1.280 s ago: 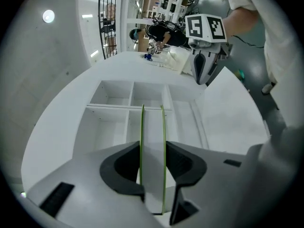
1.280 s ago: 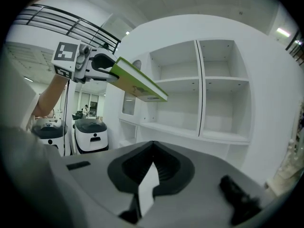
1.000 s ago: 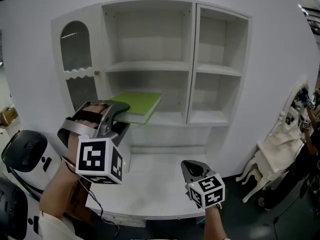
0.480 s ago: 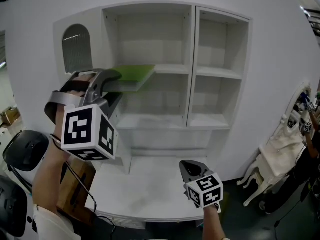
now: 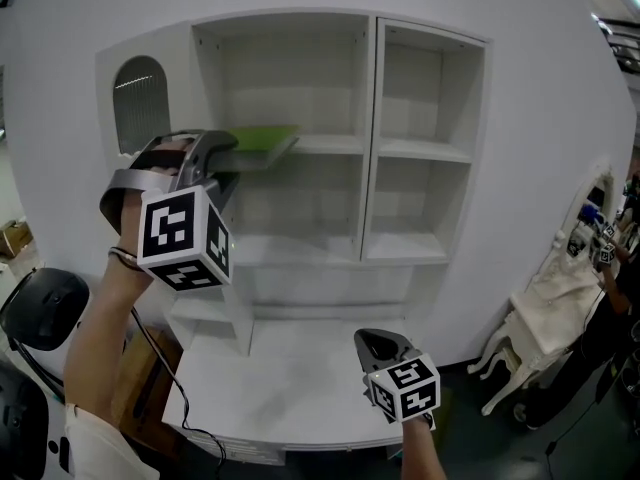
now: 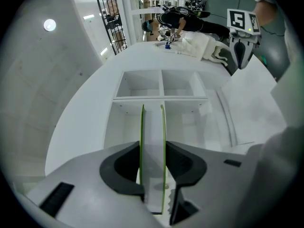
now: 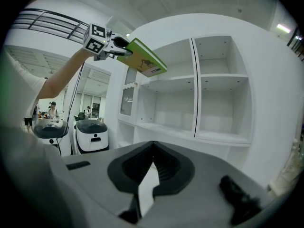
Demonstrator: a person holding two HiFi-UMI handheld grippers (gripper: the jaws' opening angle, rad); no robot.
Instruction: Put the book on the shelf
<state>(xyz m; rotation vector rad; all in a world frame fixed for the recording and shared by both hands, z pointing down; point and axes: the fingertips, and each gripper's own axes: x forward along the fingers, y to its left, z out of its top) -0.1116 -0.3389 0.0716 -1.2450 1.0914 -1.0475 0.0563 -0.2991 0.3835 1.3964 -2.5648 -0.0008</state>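
A green book (image 5: 262,140) with white pages lies flat between the jaws of my left gripper (image 5: 228,160), which is shut on its near end. The book's far end reaches over the front edge of the upper shelf board (image 5: 325,145) in the left bay of the white shelf unit. In the left gripper view the book (image 6: 153,141) stands edge-on between the pads, pointing at the shelf. The right gripper view shows the book (image 7: 142,57) held high. My right gripper (image 5: 380,344) hovers low over the white desk (image 5: 290,383), shut and holding nothing.
The shelf unit has two bays, each with bare boards, and an arched door (image 5: 140,103) on its left. A black-and-white machine (image 5: 45,308) stands at the lower left. A white chair draped with cloth (image 5: 540,303) and a person (image 5: 612,268) are at the right.
My left gripper has lifted the book from the lower shelf level up to the upper shelf board. The right gripper has barely moved.
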